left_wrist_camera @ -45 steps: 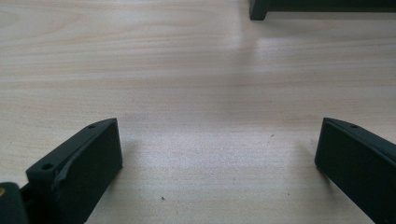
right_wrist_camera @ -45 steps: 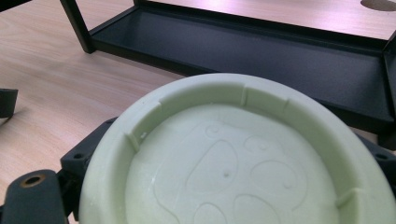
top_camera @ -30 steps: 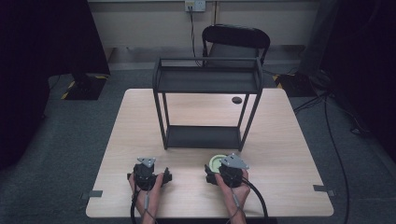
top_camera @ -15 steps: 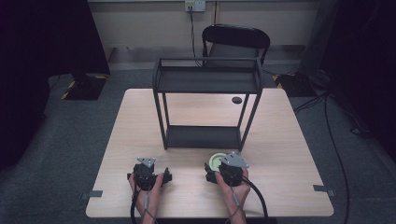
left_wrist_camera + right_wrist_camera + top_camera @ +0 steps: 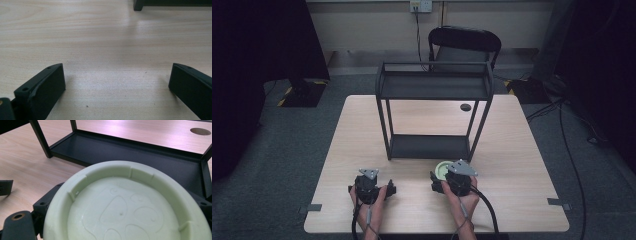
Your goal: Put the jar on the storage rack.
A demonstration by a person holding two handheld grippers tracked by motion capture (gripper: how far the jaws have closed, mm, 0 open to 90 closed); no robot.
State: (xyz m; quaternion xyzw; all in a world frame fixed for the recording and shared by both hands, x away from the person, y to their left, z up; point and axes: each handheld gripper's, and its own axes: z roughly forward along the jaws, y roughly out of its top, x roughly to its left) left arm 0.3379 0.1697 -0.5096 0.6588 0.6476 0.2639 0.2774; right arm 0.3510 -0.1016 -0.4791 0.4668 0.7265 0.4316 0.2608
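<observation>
Pale wood makes the surface [image 5: 522, 150], and a black metal rack [image 5: 434, 112] with two shelves stands on its middle, toward the far edge. Behind the far edge a black chair [image 5: 464, 45] stands on the grey floor. A small dark round hole [image 5: 466, 107] is in the surface near the far edge, just beside the right rear leg of the rack.

The right gripper [image 5: 452, 179] rests near the near edge, in front of the right front leg of the rack. Its jaws are at the two sides of a light green dish [image 5: 127, 205] and pinch it at the rim. The dish lies bottom up just in front of the lower shelf, and a paw print is moulded into it.

The left gripper [image 5: 116, 82] rests near the near edge, left of the right one and well apart from the dish. Its jaws are spread wide, with only bare wood between them.
</observation>
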